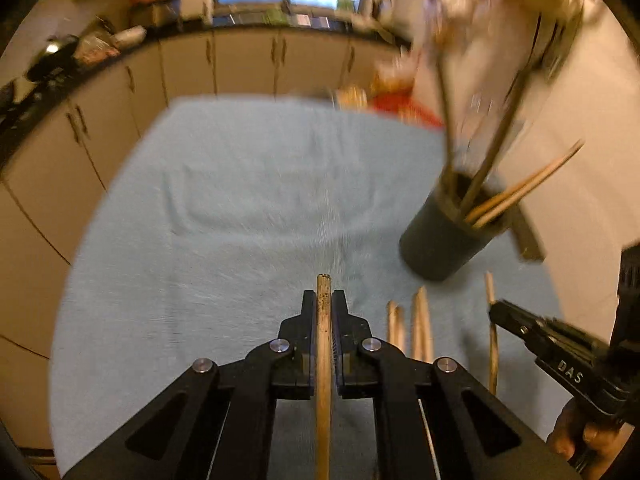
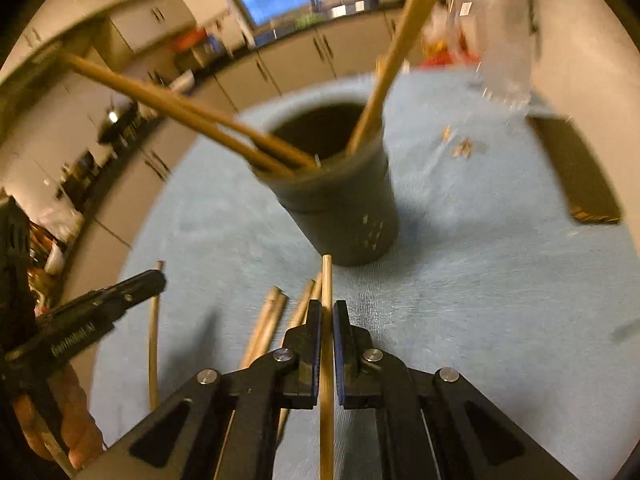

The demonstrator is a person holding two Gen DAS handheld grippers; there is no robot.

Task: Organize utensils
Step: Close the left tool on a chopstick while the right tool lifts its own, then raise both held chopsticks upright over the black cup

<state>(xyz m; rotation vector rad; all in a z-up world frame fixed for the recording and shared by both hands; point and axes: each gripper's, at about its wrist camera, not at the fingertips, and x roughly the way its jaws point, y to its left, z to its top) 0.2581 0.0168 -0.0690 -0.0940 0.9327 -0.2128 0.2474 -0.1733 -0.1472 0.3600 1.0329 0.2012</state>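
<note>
The left tongs (image 1: 324, 300) are clamped tight on a wooden chopstick (image 1: 323, 360) at the bottom centre. The right tongs (image 2: 327, 312) likewise pinch a second chopstick (image 2: 327, 344). A dark cup (image 2: 340, 216) holding more sticks stands on the blue cloth (image 2: 480, 280) mid-frame; loose chopsticks (image 1: 420, 328) lie beside it.

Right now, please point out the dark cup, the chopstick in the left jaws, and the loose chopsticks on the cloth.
dark cup (image 2: 340, 216), right wrist view, outer wall.
chopstick in the left jaws (image 1: 323, 300), left wrist view, shaft near tip.
loose chopsticks (image 1: 422, 328), left wrist view, middle of the pair.
</note>
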